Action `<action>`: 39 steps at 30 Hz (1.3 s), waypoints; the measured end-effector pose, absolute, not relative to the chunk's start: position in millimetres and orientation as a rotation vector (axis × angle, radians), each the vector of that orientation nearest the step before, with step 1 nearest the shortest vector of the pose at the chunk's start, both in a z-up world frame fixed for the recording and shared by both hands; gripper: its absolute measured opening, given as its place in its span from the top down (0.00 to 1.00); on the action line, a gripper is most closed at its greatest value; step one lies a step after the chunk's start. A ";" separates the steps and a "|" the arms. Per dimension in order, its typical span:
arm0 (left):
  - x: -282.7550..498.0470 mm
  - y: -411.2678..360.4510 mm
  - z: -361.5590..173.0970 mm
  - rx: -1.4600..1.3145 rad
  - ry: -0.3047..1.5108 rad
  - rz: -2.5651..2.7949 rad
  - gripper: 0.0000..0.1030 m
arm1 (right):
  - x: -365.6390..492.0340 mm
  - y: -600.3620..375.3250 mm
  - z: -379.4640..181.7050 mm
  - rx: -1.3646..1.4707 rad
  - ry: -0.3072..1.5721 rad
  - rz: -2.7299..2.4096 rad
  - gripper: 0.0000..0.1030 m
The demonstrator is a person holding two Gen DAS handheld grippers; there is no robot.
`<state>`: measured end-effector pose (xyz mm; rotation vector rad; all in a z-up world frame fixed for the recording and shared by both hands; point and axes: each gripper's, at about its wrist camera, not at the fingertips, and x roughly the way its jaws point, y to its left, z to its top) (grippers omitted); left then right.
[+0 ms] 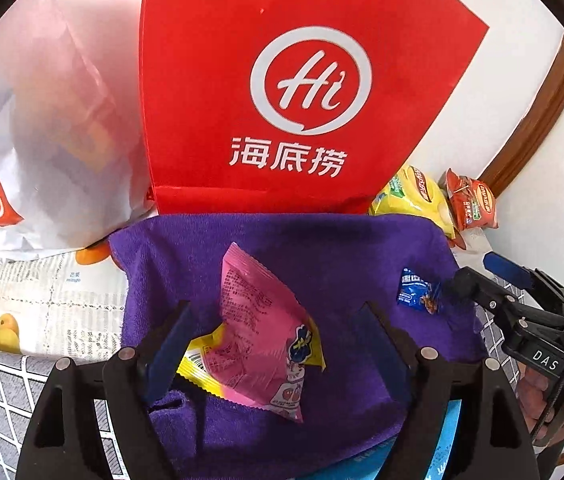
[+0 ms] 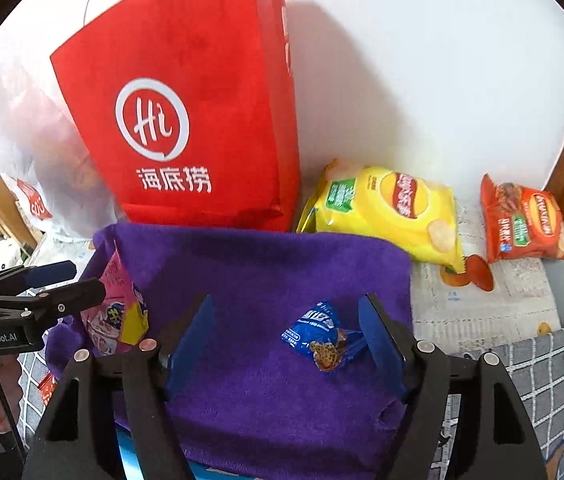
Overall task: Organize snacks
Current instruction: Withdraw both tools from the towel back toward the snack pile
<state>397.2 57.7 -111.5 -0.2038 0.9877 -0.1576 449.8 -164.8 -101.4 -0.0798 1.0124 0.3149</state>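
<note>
Purple terry cloth [image 2: 266,272] fills the middle of both views, and two snacks lie on it: a pink-and-yellow foil snack packet [image 1: 260,336] between the spread jaws of the left tool [image 1: 278,344], and a small blue wrapped biscuit [image 2: 317,334] between the equally wide jaws of the right tool [image 2: 287,340]. Neither tool grips anything. My read: sorting is partway. A yellow crisp bag [image 2: 385,208] and an orange-red crisp bag [image 2: 521,220] wait at right on the worktop, beside the red paper carrier bag [image 2: 186,120]. Its inside is out of sight; the white plastic bag [image 1: 42,120] at upper left is blurred, contents unclear.
</note>
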 end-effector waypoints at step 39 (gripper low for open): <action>213.3 62.1 -42.8 -0.151 0.878 -0.142 0.21 | 235.6 -184.9 -60.6 -0.008 1.040 0.239 0.28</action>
